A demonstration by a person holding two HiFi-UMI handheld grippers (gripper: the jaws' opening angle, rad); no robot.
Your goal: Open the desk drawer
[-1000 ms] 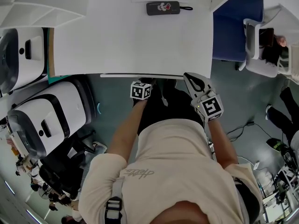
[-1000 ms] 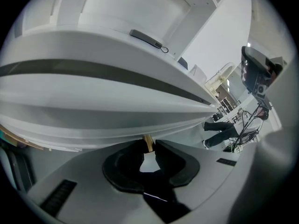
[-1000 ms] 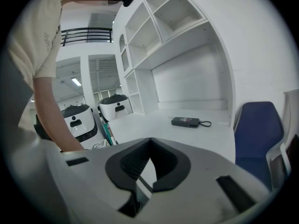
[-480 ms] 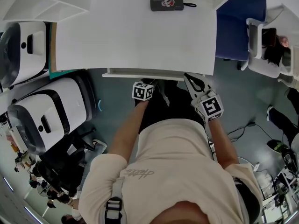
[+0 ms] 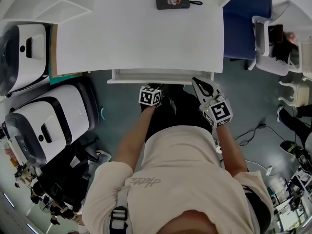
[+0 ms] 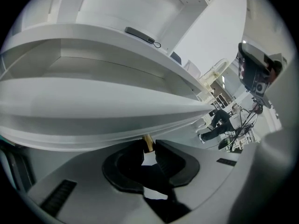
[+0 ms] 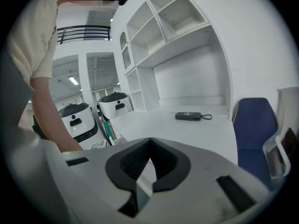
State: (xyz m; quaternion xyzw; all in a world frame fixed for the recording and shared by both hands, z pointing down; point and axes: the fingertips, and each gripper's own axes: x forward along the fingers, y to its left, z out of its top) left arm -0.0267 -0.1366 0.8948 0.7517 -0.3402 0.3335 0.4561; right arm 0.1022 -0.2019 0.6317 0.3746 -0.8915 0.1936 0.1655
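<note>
The desk (image 5: 141,38) is white and is seen from above in the head view. The drawer (image 5: 161,75) is located under the near edge of the desk, towards its right half. It is found partly pulled out, and a narrow white strip of it is exposed beyond the desk edge.

The left gripper (image 6: 148,148) is held at the drawer front, left of its middle. In the left gripper view its jaws are seen clamped on a small brass-coloured knob (image 6: 147,141) just under the lower edge of the drawer front. The black pads (image 6: 164,157) are pressed against either side of the knob.

The right gripper (image 7: 149,141) is held near the right end of the drawer. Contact with the drawer cannot be confirmed from any view. Its jaw tips are brought together, and nothing is gripped between them. The desk top is seen beyond the tips in the right gripper view.

A dark pouch (image 5: 172,2) with a cord is noted lying flat at the far edge of the desk, well apart from both grippers. A blue chair (image 5: 241,23) is placed beside the right end of the desk. Open white shelves (image 7: 163,27) are fitted above the desk. Two white machines (image 5: 48,116) are parked to the left of the desk.
</note>
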